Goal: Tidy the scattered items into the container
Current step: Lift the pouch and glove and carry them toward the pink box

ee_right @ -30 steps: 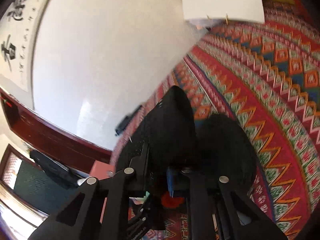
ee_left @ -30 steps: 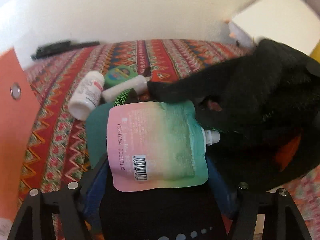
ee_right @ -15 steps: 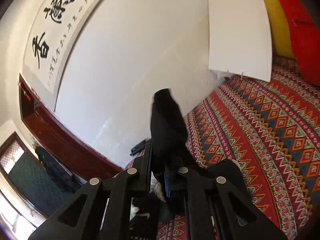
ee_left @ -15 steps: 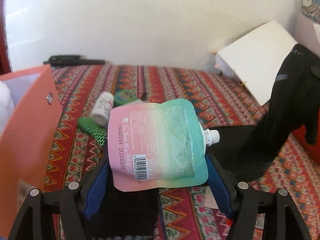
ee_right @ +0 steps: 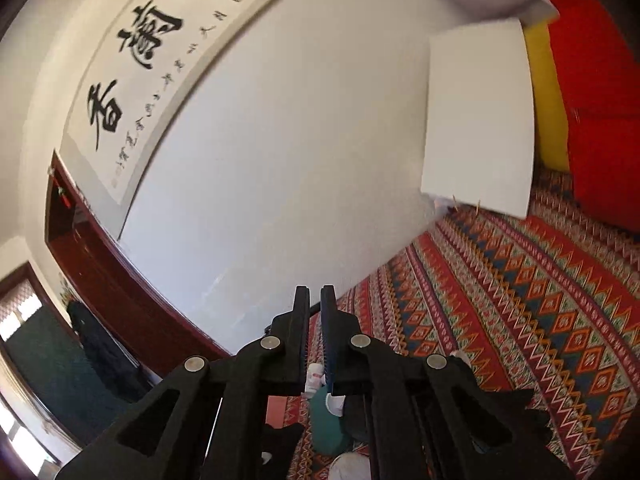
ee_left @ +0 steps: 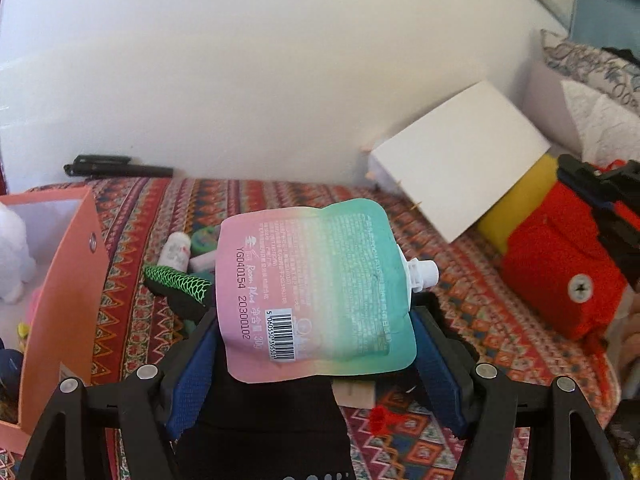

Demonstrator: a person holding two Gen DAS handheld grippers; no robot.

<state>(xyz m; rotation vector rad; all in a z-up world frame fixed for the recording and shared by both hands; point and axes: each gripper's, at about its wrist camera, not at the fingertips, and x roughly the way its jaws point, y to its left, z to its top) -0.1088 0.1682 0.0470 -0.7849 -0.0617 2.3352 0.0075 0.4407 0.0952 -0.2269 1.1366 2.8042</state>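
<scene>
Underneath, patterned red cloth (ee_left: 460, 264) by white wall (ee_left: 280, 80); left claw (ee_left: 316, 344) gripping pouch (ee_left: 312, 284), right claw (ee_right: 315, 300) closed, empty.

A bed-like surface covered in a red zigzag-patterned cloth (ee_left: 460, 280) carries everything. Lying on it: an orange box (ee_left: 64, 280) at the left, a small white bottle (ee_left: 174, 250), a green round tin (ee_left: 204, 238), a green-netted black thing (ee_left: 180, 280), black pens (ee_left: 116, 169) by the wall, and a white board (ee_left: 460, 172) leaning at the right.

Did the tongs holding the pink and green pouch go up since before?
Yes. The left tongs rose with the pink-and-green spouted pouch: the small white bottle on the patterned cloth now looks smaller and farther below than before.
</scene>
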